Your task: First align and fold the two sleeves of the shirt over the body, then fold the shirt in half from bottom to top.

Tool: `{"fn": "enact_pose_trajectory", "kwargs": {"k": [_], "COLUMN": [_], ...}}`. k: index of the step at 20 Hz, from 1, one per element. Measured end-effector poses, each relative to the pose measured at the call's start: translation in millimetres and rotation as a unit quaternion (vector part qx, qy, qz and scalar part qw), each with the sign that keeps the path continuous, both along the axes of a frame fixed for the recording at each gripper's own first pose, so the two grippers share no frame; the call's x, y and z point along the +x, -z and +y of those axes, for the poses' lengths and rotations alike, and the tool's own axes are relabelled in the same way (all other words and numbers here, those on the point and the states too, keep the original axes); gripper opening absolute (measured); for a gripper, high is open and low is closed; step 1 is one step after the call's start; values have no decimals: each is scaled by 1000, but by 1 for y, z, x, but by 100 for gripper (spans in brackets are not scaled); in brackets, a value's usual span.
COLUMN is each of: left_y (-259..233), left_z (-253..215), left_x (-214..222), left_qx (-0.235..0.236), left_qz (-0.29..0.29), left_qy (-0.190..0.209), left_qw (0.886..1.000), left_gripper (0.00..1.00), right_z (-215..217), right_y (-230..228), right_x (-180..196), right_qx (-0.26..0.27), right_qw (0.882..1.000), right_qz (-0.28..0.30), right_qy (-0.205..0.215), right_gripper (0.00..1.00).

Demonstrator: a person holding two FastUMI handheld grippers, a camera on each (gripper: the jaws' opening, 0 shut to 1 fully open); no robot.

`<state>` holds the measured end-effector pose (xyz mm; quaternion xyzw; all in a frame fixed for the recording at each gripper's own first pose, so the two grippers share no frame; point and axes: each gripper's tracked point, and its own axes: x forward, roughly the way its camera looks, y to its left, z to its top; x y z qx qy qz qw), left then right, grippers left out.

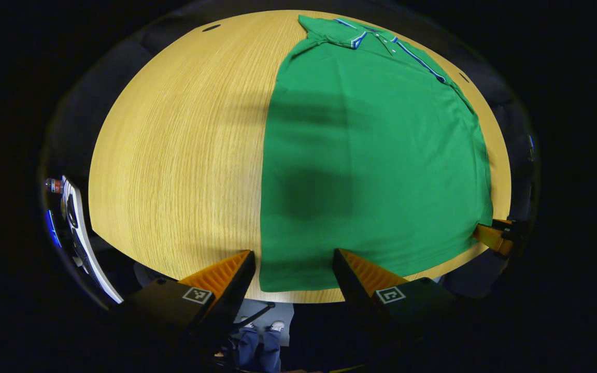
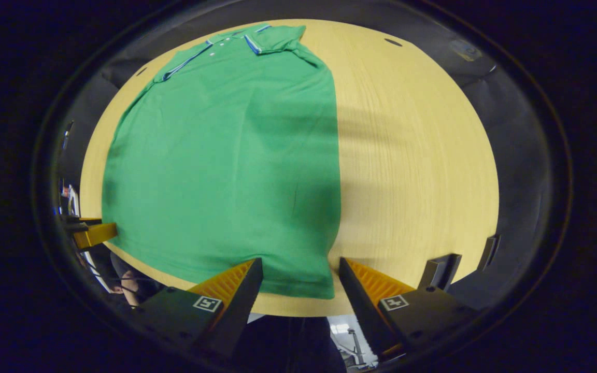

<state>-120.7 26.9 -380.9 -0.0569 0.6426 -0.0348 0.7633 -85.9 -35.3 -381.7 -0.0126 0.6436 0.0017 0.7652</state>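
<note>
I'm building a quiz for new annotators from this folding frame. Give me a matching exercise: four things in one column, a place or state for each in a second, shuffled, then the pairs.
Things:
1. shirt
2. collar
3. left gripper
4. table

Places or states:
A. at the far end of the garment
B. jaws open, over the near hem corner
C. bare wood beside the cloth
D. lying flat, sleeves already folded in

Pairs: 1-D, 2-A, 3-B, 4-C
</note>
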Motion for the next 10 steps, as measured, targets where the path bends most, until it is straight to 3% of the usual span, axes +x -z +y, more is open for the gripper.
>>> {"fn": "enact_pose_trajectory", "kwargs": {"k": [2,3,4,5,6,7,8,9,10], "left_y": [-1,0,-1,-1,-2,-2,-3,-2,-3], "left_z": [-1,-1,-3,-4,-5,-7,-10,-14,-15], "left_x": [-2,-2,-1,-1,0,-1,-1,0,1], "left_qx": [0,0,-1,-3,-5,-8,-11,-17,-24], "left_qz": [7,9,9,10,11,10,10,10,9], "left_qy": [19,23,23,21,18,18,21,22,19], "left_qw": [1000,1000,1000,1000,1000,1000,1000,1000,999], "left_gripper": [99,81,76,67,70,52,53,34,28], "right_z": [2,3,4,6,7,9,10,9,10], "right_y": [2,3,3,2,2,2,4,2,2], "right_x": [2,2,3,2,2,2,2,1,3], "right_qx": [1,0,1,2,2,4,2,1,3], "right_qw": [1000,1000,1000,1000,1000,1000,1000,1000,1000], "right_qz": [10,12,14,16,18,19,20,21,23], "right_qy": [1,0,-2,-1,-2,-2,-4,-7,-6], "right_gripper": [88,79,69,68,53,43,32,30,30]}}
